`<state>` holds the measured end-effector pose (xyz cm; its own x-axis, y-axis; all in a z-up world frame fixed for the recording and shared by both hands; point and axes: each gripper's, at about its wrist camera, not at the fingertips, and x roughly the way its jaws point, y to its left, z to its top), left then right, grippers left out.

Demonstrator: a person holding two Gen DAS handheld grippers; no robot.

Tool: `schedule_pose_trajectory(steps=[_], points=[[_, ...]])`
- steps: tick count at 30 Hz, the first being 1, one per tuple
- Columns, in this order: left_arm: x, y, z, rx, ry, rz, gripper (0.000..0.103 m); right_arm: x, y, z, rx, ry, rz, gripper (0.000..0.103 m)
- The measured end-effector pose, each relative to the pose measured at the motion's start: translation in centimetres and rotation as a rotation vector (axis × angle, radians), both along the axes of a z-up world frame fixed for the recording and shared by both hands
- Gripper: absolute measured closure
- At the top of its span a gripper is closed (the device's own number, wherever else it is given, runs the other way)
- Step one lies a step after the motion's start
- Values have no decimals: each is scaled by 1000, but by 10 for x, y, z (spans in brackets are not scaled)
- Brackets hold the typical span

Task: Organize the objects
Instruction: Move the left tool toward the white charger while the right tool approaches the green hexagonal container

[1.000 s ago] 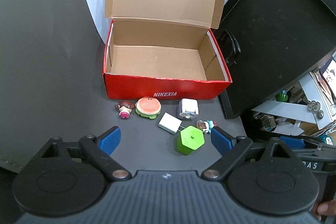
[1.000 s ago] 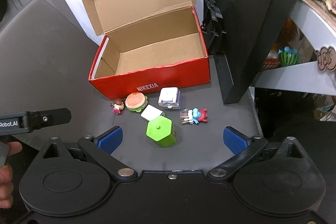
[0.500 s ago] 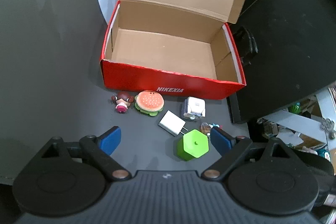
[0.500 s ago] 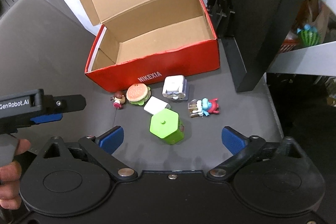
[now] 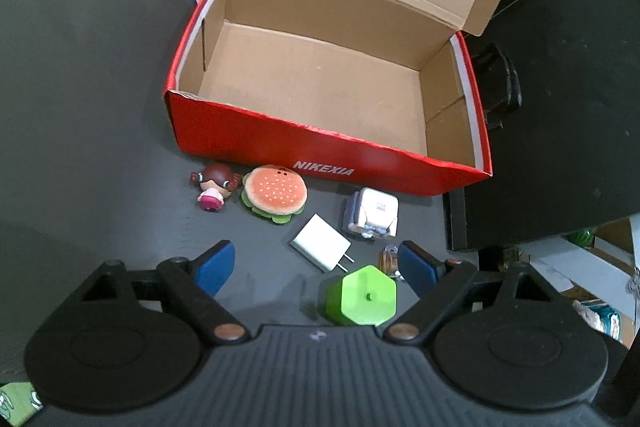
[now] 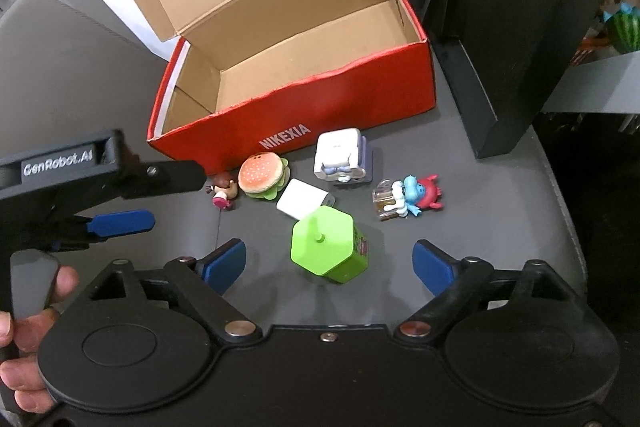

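Observation:
An open red shoebox (image 5: 320,151) (image 6: 360,103) stands empty on the dark table. In front of it lie a small doll (image 5: 212,185) (image 6: 222,191), a burger toy (image 5: 274,193) (image 6: 260,175), a white charger (image 5: 322,242) (image 6: 302,203), a white and lilac robot toy (image 5: 372,213) (image 6: 340,155), a green hexagonal box (image 5: 362,297) (image 6: 326,245) and a blue and red figure (image 6: 412,195). My left gripper (image 5: 316,269) is open above the charger and green box. My right gripper (image 6: 330,263) is open around the green box, above it.
A black cabinet (image 5: 560,107) (image 6: 500,7) stands right of the shoebox. A shelf with clutter (image 6: 600,59) is at the far right. The left gripper's body and the hand holding it (image 6: 60,187) fill the left of the right wrist view.
Both grippers have moved forward and lower toward the toys. The left gripper has come further into the right wrist view. No object has moved.

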<state>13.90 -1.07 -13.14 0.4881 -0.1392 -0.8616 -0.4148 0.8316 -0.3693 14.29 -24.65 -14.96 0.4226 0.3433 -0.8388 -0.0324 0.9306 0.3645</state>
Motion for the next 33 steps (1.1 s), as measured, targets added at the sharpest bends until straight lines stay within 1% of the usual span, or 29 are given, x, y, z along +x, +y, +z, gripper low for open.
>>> schedule_pose_trajectory(steps=[2, 11, 13, 15, 18, 21, 24, 29, 30, 33], points=[[6, 1, -4, -7, 5, 5, 17, 2, 1, -5, 3, 7, -2, 15], [28, 4, -39, -71, 64, 72, 33, 15, 7, -23, 15, 29, -15, 22], [31, 4, -45, -74, 69, 85, 36, 17, 9, -27, 16, 34, -12, 25], [36, 5, -51, -83, 78, 96, 39, 19, 10, -32, 28, 41, -11, 33], [42, 7, -63, -101, 101, 120, 44, 21, 9, -39, 42, 62, -16, 38], [48, 7, -73, -120, 110, 152, 45, 23, 8, -45, 49, 74, -21, 39], [53, 6, -82, -122, 128, 183, 46, 24, 10, -49, 43, 81, -17, 39], [61, 2, -92, -113, 148, 187, 47, 24, 14, -56, 43, 98, -5, 39], [63, 2, -93, -115, 148, 207, 47, 24, 15, -57, 40, 100, -6, 39], [69, 0, -97, -101, 159, 225, 47, 25, 15, -59, 40, 109, -3, 39]])
